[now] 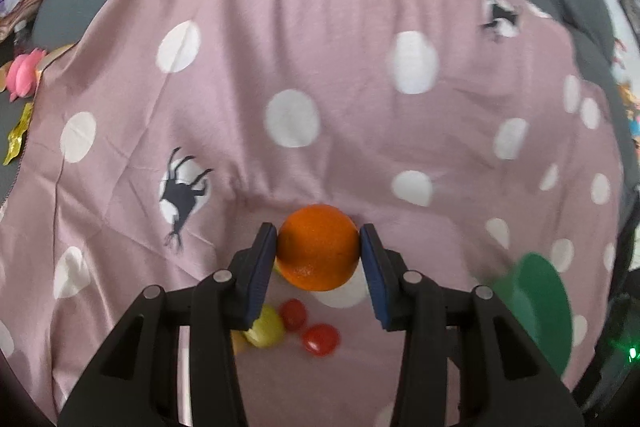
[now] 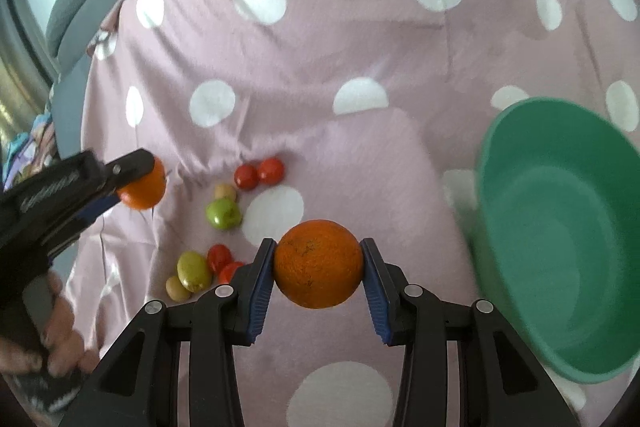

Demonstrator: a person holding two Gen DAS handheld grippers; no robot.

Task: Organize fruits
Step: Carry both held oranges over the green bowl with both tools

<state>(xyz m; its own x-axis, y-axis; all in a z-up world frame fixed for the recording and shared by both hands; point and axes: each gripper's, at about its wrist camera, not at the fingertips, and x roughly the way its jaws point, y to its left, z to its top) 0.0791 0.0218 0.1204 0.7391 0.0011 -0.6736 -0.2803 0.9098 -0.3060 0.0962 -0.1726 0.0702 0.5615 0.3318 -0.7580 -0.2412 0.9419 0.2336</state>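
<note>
Right wrist: round, pitted orange (image 2: 318, 263).

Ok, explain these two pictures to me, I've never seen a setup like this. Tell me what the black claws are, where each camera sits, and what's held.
The black claws are two-finger grippers, one in each of a person's hands, each with a camera looking along its fingers. The left gripper is closed on an orange. The right gripper holds a second orange; its view also shows the left one from the side. On the pink dotted cloth lie small red fruits, green fruits and a green bowl.
</note>
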